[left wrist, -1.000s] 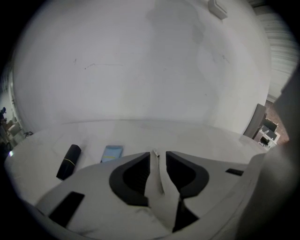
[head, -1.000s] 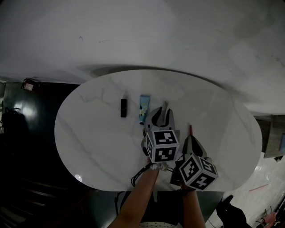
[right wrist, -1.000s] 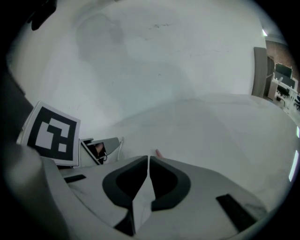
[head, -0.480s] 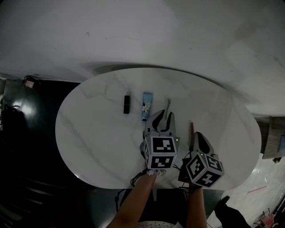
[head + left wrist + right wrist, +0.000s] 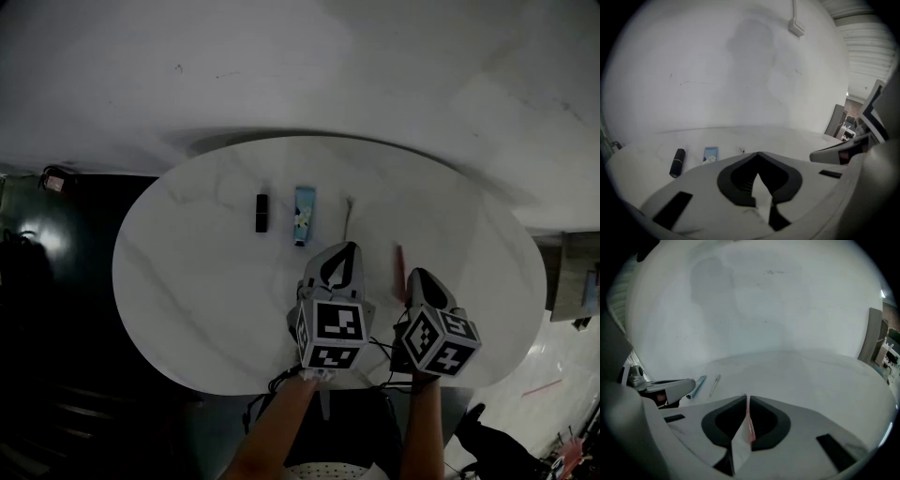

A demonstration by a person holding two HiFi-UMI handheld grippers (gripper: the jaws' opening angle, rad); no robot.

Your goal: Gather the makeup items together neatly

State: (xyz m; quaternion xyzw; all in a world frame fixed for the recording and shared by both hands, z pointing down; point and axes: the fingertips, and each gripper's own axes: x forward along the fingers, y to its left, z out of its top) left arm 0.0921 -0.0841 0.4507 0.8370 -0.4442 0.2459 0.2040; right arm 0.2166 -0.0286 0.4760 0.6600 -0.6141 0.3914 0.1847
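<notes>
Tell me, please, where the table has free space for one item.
Bare: the left part of the table, beyond the black lipstick, and its right end, beyond the red stick. Crowded: the middle, where lipstick, blue tube and silver stick lie.

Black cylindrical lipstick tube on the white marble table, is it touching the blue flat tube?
No, the black cylindrical lipstick tube lies apart from the blue flat tube, with bare white marble table between them.

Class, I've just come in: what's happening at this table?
A person holds a gripper in each hand over a white oval table. The right gripper is shut on a thin red stick. The left gripper has just closed on nothing. A black lipstick, a blue tube and a thin silver stick lie apart farther back.
</notes>
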